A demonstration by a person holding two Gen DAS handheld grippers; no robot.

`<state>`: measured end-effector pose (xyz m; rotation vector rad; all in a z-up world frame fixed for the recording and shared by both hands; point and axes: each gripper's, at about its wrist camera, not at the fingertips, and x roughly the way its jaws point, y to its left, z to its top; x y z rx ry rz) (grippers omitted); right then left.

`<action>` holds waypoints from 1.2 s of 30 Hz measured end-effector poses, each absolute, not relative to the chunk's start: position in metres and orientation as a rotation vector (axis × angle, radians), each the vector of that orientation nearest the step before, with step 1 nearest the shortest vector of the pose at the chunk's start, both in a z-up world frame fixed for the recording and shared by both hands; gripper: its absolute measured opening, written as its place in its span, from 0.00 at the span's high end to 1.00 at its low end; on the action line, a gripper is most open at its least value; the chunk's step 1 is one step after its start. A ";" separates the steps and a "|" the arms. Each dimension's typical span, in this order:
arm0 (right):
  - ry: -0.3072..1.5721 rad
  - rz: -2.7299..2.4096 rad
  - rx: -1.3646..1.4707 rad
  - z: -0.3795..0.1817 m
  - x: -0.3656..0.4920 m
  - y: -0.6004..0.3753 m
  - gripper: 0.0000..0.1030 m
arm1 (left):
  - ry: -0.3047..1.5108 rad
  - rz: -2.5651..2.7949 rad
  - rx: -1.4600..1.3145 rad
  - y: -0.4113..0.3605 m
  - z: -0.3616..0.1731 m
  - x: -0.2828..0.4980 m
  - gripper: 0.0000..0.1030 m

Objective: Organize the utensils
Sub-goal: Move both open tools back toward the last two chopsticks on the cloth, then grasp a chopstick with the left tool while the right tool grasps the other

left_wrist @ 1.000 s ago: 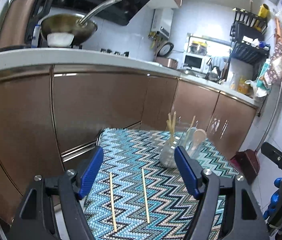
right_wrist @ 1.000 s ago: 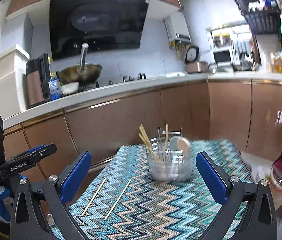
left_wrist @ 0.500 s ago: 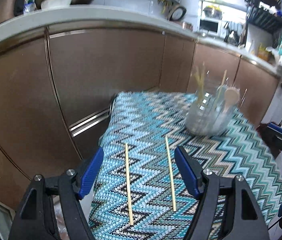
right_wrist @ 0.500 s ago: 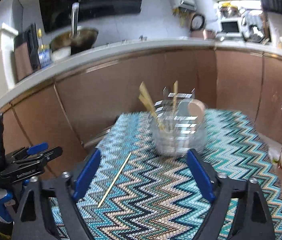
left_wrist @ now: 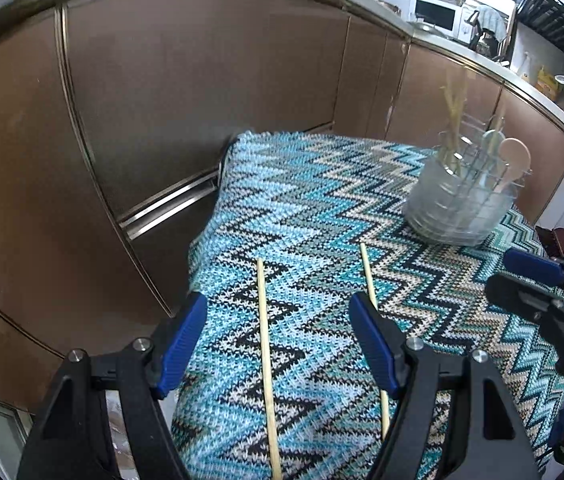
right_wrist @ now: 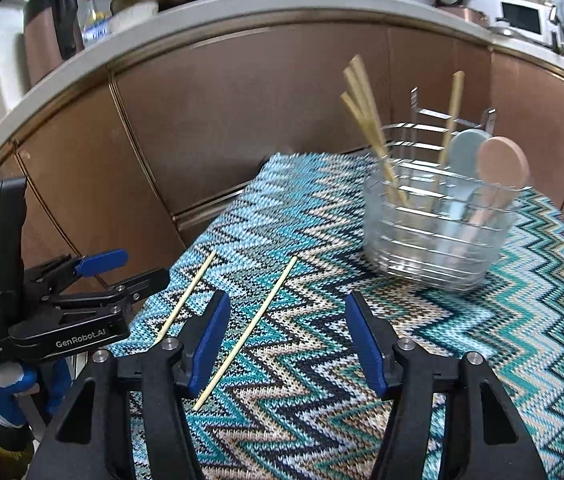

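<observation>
Brown cupboard doors [left_wrist: 162,120] fill the upper left of the left view, close behind the desk [left_wrist: 321,208] with its zigzag cloth. 2 loose chopsticks lie flat on the cloth. The left chopstick [left_wrist: 265,356] sits between the fingers of the left tool [left_wrist: 278,340], which is open and holds nothing. The right chopstick [left_wrist: 367,280] is partly hidden by that tool's right finger. The right tool [right_wrist: 285,344] is open too, low in the right view. The clear basket [right_wrist: 437,232] at the upper right looks blurry; it holds more chopsticks [right_wrist: 365,116] and 2 spoons [right_wrist: 497,176].
</observation>
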<state>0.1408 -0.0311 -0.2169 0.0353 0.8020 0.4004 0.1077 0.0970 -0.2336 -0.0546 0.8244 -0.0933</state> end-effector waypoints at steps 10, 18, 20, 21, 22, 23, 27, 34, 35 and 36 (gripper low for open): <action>0.958 0.459 0.008 -0.244 0.185 -0.009 0.60 | 1.023 -0.260 -0.186 0.122 -0.254 0.161 0.32; 1.063 0.486 0.027 -0.258 0.216 0.005 0.76 | 1.180 -0.315 -0.254 0.125 -0.273 0.193 0.62; 1.079 0.484 0.024 -0.262 0.221 0.008 0.78 | 1.202 -0.306 -0.257 0.125 -0.277 0.197 0.63; 1.090 0.486 0.028 -0.263 0.224 0.009 0.79 | 1.209 -0.301 -0.258 0.125 -0.279 0.198 0.63; 1.109 0.492 0.038 -0.266 0.229 0.011 0.79 | 1.217 -0.303 -0.258 0.124 -0.280 0.199 0.63; 1.122 0.491 0.043 -0.268 0.233 0.013 0.80 | 1.224 -0.307 -0.252 0.123 -0.280 0.200 0.63; 1.166 0.483 0.045 -0.274 0.243 0.019 0.80 | 1.259 -0.309 -0.216 0.120 -0.286 0.204 0.67; 1.245 0.447 -0.003 -0.291 0.260 0.031 0.81 | 1.272 -0.307 -0.203 0.124 -0.292 0.206 0.81; 1.259 0.443 -0.003 -0.294 0.263 0.032 0.82 | 1.275 -0.306 -0.206 0.125 -0.292 0.206 0.83; 1.267 0.441 -0.003 -0.296 0.264 0.033 0.83 | 1.278 -0.306 -0.209 0.127 -0.293 0.207 0.83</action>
